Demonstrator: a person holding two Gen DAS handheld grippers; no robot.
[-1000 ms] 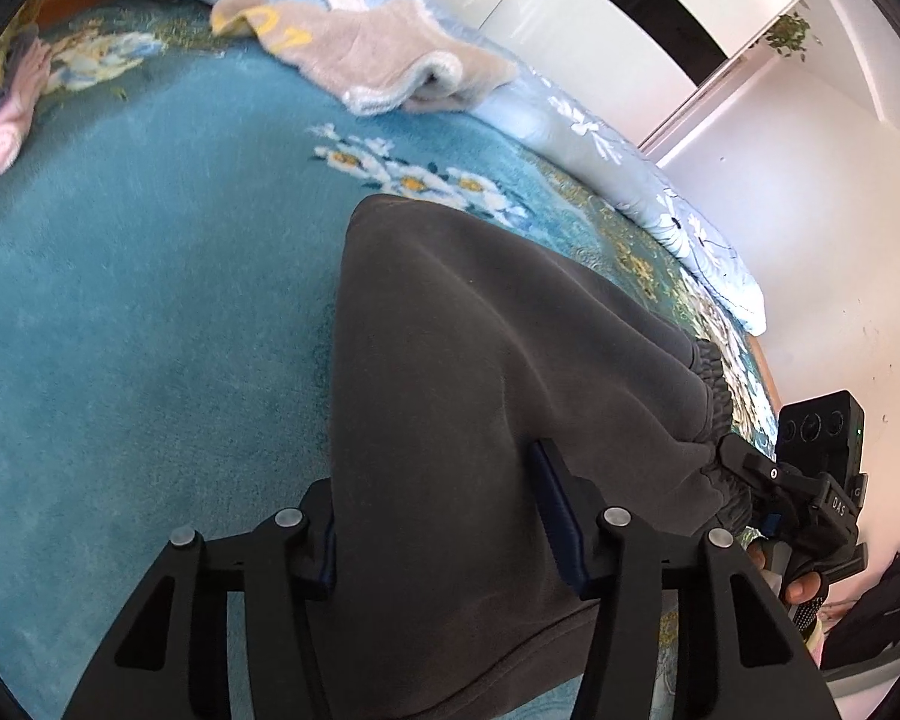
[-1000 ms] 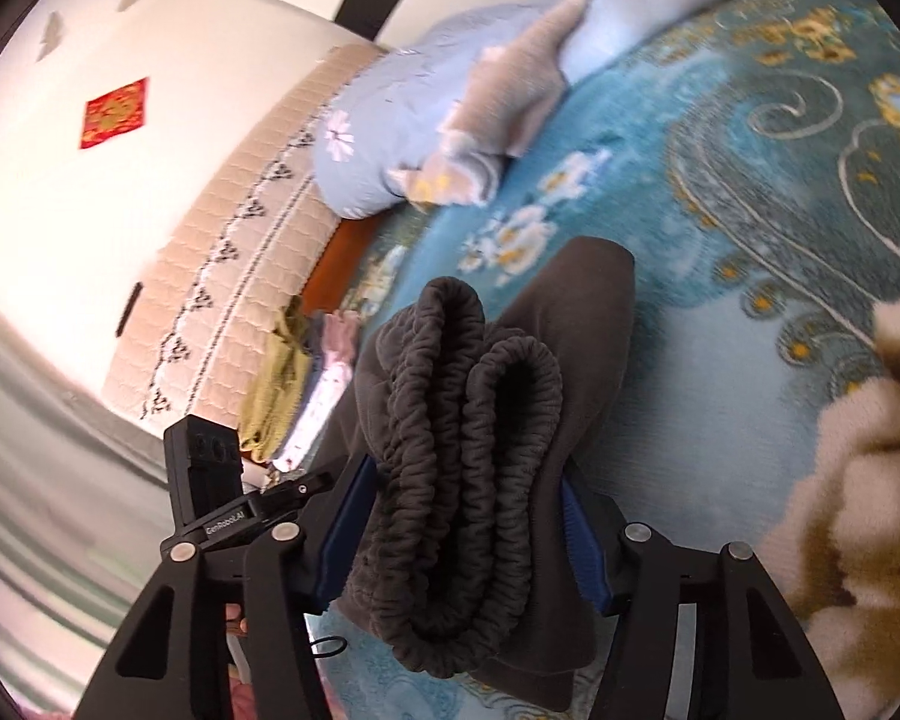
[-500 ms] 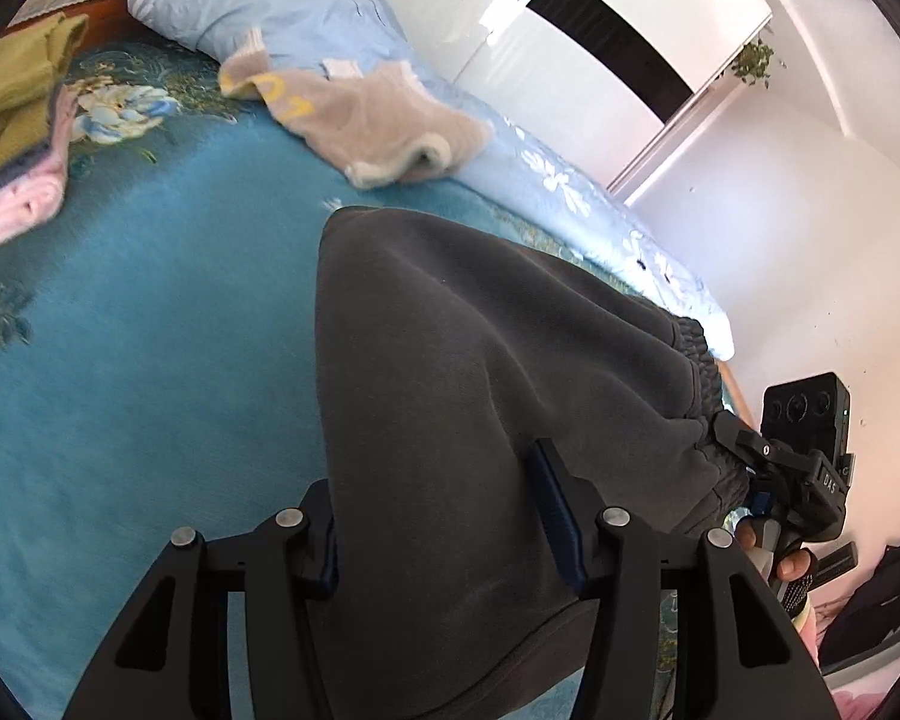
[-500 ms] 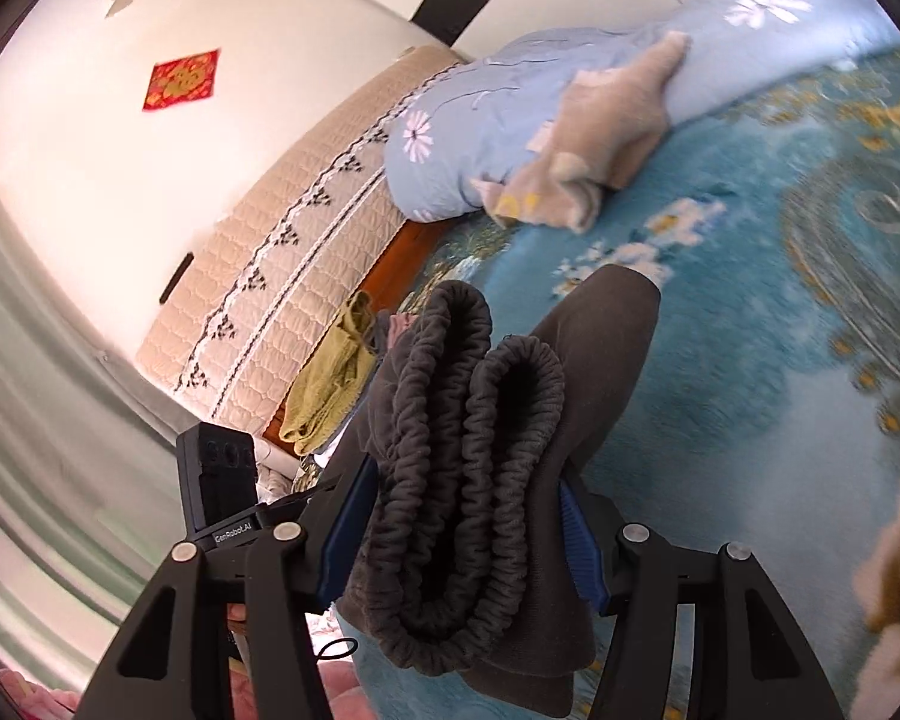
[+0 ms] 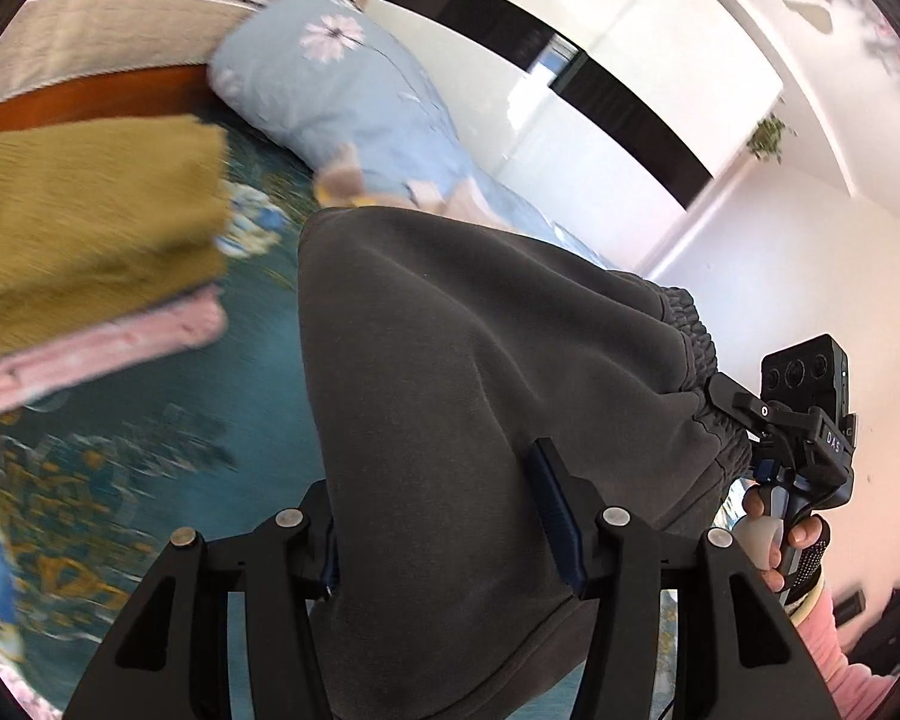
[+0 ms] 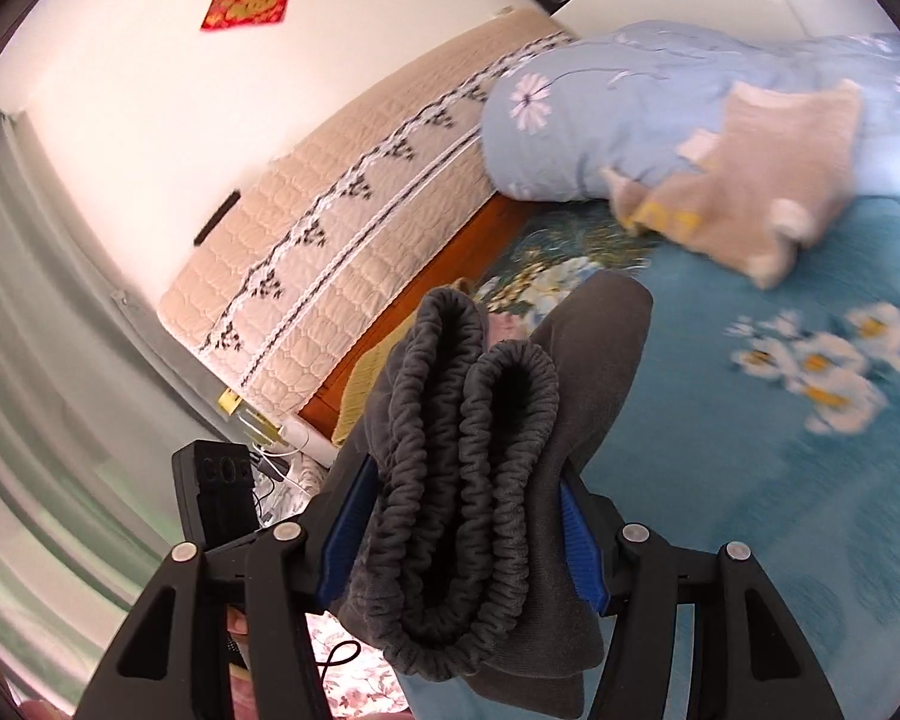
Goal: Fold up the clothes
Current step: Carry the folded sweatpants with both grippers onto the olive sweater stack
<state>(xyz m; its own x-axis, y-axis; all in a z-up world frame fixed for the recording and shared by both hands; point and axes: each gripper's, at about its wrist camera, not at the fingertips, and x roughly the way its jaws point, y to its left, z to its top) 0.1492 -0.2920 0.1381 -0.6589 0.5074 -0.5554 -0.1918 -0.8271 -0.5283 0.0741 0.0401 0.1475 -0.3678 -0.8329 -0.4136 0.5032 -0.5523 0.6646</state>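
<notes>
Both grippers, left (image 5: 444, 516) and right (image 6: 462, 528), are clamping the folded grey sweatpants (image 5: 480, 372), now swinging toward the stacked clothes (image 5: 90, 252) at 10 o'clock; stacking's probably next.

Folded stack (image 5: 90, 240) motion-blurred; grey trousers' (image 5: 480, 390) hem off-frame.
</notes>
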